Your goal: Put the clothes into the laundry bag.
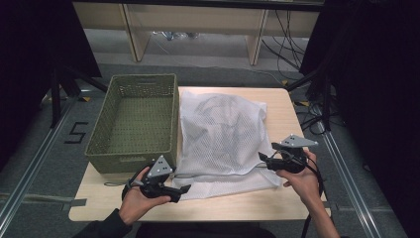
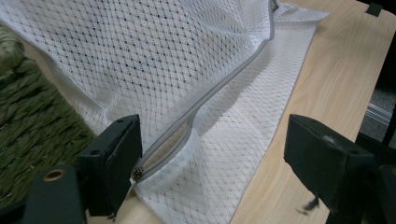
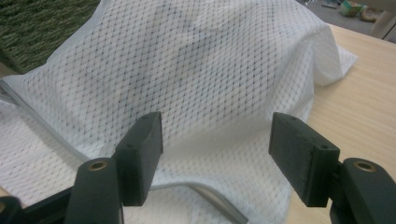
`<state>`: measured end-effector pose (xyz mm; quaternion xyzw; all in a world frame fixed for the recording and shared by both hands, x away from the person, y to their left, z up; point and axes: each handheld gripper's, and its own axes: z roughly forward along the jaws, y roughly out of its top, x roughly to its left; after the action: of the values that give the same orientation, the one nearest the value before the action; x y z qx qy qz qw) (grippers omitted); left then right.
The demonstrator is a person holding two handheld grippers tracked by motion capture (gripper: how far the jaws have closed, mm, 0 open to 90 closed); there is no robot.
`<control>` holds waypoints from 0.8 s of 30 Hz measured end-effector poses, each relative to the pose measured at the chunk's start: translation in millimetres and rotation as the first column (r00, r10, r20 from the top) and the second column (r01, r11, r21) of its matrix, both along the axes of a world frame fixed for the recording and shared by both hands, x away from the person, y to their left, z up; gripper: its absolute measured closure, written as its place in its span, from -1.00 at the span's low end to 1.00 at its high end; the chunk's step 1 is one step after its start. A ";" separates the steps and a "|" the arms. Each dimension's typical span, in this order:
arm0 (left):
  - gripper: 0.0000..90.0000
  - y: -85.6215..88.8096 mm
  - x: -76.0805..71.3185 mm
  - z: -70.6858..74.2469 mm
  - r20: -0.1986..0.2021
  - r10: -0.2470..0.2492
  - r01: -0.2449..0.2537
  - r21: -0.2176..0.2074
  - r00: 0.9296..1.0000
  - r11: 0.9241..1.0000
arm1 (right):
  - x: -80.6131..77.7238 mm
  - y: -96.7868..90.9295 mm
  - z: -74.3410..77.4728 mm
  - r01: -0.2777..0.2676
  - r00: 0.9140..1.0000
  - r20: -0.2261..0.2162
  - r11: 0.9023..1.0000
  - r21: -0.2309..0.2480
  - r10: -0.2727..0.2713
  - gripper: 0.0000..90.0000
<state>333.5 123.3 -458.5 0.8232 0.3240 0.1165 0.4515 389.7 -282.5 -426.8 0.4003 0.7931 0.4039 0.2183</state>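
I see both jaws wide with nothing pressed between them. My left gripper [image 1: 182, 190] and right gripper [image 1: 261, 157] flank the white mesh bag [image 1: 223, 134] on the surface [image 1: 277, 203], beside the green basket [image 1: 133, 119].

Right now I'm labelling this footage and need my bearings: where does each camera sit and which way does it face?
High view: above the person's side, facing forward and down on the table, green basket and mesh bag; both hands and forearms show.
Left gripper view: rides the left gripper, facing the bag's zipper; open jaws show.
Right gripper view: rides the right gripper, facing the bag's bulge; open jaws show.
All views share bag and basket.
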 end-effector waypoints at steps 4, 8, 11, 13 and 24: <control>-0.57 4.1 -0.9 -2.4 -0.011 0.017 -0.017 -0.016 1.000 1.000 | -6.8 -1.4 -6.8 -0.004 1.000 -0.014 1.000 -0.001 0.004 -0.20; -0.57 7.4 -2.4 -4.0 -0.008 0.013 -0.013 -0.009 1.000 1.000 | -13.6 -1.0 -12.5 -0.003 1.000 -0.029 1.000 0.000 0.003 -0.20; -0.59 11.8 -6.5 -4.6 0.001 0.026 -0.026 0.014 1.000 1.000 | -26.3 2.2 -17.6 -0.010 0.998 -0.055 1.000 0.011 0.010 -0.23; -0.61 12.5 -9.0 -5.4 -0.001 0.022 -0.022 0.000 1.000 1.000 | -33.3 3.0 -17.8 -0.002 0.999 -0.053 1.000 -0.001 0.002 -0.24; -0.61 12.5 -26.3 -7.4 -0.003 0.013 -0.013 -0.007 1.000 1.000 | -69.8 1.5 -24.6 0.002 0.997 -0.083 1.000 0.002 -0.002 -0.27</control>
<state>307.2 135.8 -465.9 0.8197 0.3305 0.1171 0.4530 319.9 -281.0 -451.4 0.4177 0.8007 0.3874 0.1854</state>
